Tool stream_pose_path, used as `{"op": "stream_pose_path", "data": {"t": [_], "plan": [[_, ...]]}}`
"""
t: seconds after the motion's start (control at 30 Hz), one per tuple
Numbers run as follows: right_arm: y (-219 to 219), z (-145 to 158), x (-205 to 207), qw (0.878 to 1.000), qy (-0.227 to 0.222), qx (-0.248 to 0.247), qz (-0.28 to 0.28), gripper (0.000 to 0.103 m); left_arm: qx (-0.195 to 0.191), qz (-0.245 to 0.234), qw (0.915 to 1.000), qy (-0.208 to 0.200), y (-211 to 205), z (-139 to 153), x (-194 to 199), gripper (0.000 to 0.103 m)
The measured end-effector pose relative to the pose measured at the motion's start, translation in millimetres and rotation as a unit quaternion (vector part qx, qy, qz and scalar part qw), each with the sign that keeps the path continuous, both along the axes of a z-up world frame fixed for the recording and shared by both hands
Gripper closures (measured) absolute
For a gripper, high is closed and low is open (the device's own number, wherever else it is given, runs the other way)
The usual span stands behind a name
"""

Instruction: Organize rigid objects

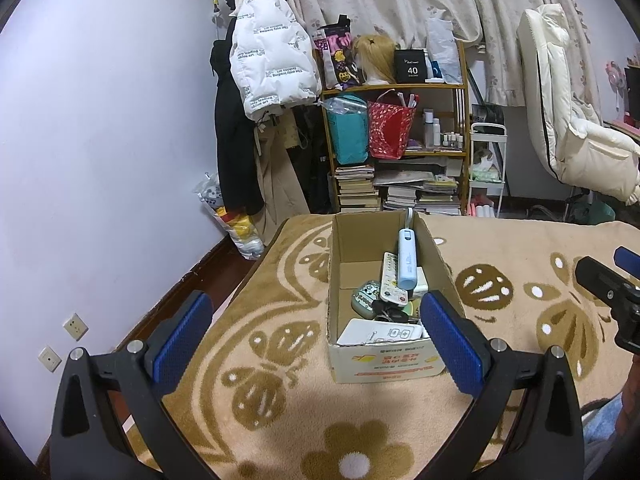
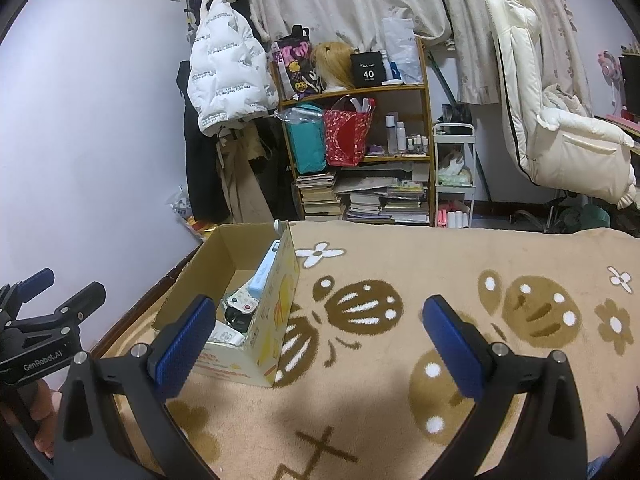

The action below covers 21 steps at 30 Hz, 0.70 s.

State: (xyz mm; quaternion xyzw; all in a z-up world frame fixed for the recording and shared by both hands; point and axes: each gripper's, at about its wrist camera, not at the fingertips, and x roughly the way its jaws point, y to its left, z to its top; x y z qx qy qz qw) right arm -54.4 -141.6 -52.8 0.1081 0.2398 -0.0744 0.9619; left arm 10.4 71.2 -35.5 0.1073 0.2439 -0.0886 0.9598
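A: Where do the rigid objects sit?

B: All in the cardboard box [image 1: 384, 362], which stands on the beige blanket [image 1: 280, 408] with brown butterfly and flower patterns. In the left wrist view the box is dead centre, at about twelve o'clock from the left gripper [image 1: 316, 334].

A: What's inside?

B: A light blue device [image 1: 407, 258] leaning upright against the wall at three o'clock, a white remote [image 1: 391, 278] touching it on the nine o'clock side, a green case [image 1: 366, 296] toward nine, dark keys [image 1: 386, 314] near the middle, and a white controller [image 1: 380, 334] along the near wall at six.

A: And the left gripper's jaws?

B: Spread wide, holding nothing; the blue pads [image 1: 184, 340] flank the box's near end without touching it.

A: The right gripper [image 2: 316, 346]?

B: Also wide apart and empty, above bare blanket. From its view the box is at ten o'clock, just behind its left pad.

A: Anything behind?

B: A cluttered shelf [image 1: 396, 88] and a white jacket [image 1: 272, 48] at twelve.
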Motion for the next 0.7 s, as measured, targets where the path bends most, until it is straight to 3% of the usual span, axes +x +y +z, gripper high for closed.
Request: {"op": "stream_pose_path", "data": {"t": [0.7], "plan": [[-0.9, -3.2, -1.8, 1.0, 0.004, -0.001, -0.001, 0.0, 0.005, 0.002, 1.0, 0.001, -0.9, 0.1, -1.6, 0.0]]}}
